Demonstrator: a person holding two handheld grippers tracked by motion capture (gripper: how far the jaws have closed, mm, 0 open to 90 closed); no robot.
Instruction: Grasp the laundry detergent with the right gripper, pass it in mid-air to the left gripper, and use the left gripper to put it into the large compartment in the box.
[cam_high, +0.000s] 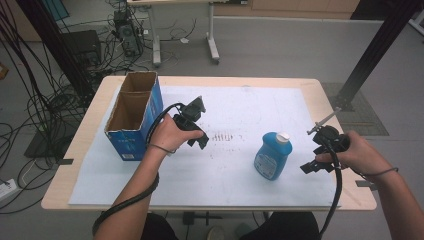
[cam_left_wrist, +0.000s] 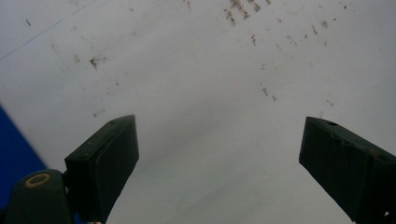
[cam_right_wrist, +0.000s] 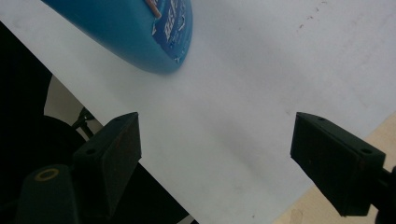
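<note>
Standing upright, the glossy blue plastic bottle (cam_high: 272, 157) bulges beside the open right claw (cam_high: 311, 167).

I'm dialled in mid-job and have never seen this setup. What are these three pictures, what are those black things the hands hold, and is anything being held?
There is no robot arm here. A person at a table holds a two-jaw tool in each hand: the left hand-held gripper and the right hand-held gripper.

The wide picture comes from a fixed camera above the person, looking forward and down. The other two come from small cameras riding on each gripper, looking along its two black jaws.

A white sheet covers the table. On it stand a blue bottle with a white cap and an open blue cardboard box, at the left.

Nothing is held. In each gripper view the jaws stand wide apart over bare sheet. The right gripper's camera sees the bottle's base just ahead, not between its jaws.
</note>
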